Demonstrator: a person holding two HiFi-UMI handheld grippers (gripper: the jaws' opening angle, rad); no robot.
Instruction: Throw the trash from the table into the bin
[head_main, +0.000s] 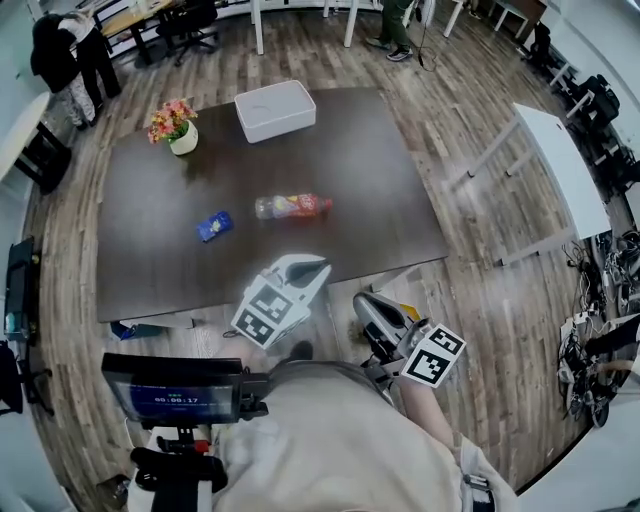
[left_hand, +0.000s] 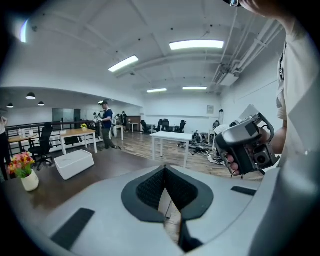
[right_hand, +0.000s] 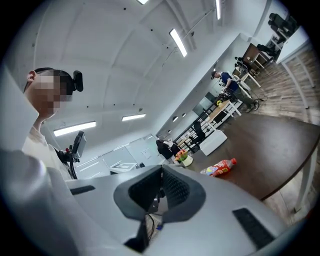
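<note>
On the dark brown table (head_main: 380, 150) lie a plastic bottle (head_main: 292, 206) with a red and yellow label and a small blue wrapper (head_main: 214, 226). A white rectangular bin (head_main: 274, 110) stands at the far edge. My left gripper (head_main: 320, 267) hovers at the table's near edge, shut and empty, its tips short of the bottle. My right gripper (head_main: 364, 304) is off the table to the right, also shut and empty. The left gripper view shows closed jaws (left_hand: 165, 175) with the bin (left_hand: 74, 163) beyond. In the right gripper view the closed jaws (right_hand: 161, 184) point past the bottle (right_hand: 218, 167).
A pot of flowers (head_main: 174, 125) stands at the table's far left, next to the bin. A white desk (head_main: 558, 165) is to the right, over wood floor. A screen on a stand (head_main: 175, 392) sits close in front of the person. People stand at the room's far side.
</note>
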